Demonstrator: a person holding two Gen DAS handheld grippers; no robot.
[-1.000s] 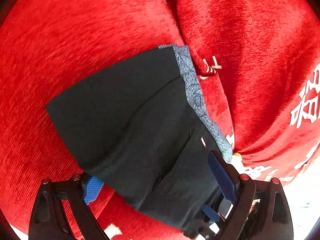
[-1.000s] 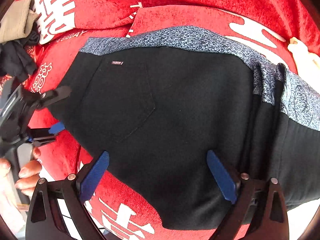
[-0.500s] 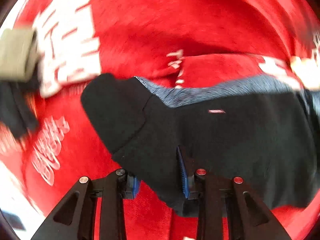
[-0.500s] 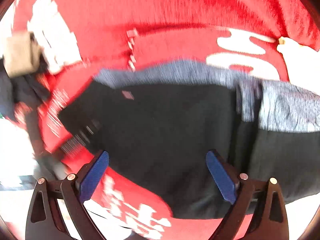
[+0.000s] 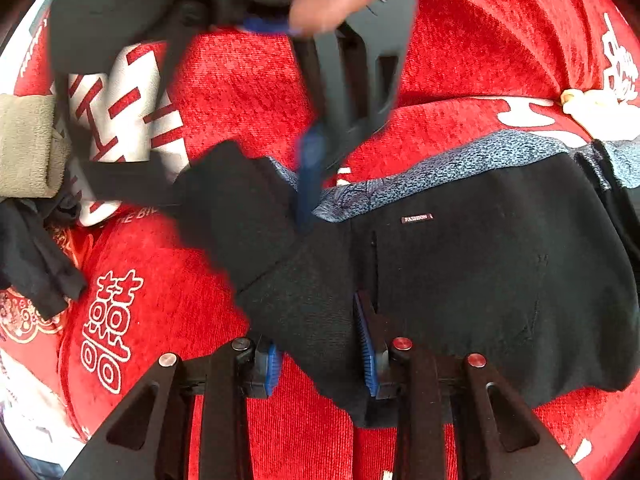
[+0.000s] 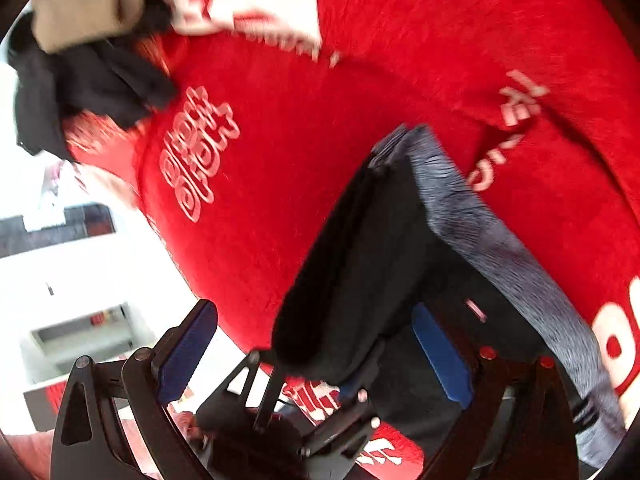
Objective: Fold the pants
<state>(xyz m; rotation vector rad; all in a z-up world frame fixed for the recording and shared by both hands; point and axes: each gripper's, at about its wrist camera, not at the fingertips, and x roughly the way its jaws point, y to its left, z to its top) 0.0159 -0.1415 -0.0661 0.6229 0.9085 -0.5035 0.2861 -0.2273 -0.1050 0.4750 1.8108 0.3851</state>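
My left gripper (image 5: pixel 320 354) clamps black pants (image 5: pixel 480 280) edge on red blanket (image 5: pixel 248 80). Pocket tag (image 5: pixel 417 218) reads "FASHION". My right gripper (image 6: pixel 316 356) jaws spread, over lifted waistband corner.

Right gripper (image 5: pixel 308 176) now over pants (image 5: pixel 480 272)

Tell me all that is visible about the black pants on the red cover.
The black pants look like thick knit cloth, with a speckled grey-blue band along the far edge and a small label reading FASHION above a pocket seam. They lie on the red cover, partly folded. The left tool is shut on the near edge, lifting a flap. The right tool is open beside the raised fold.
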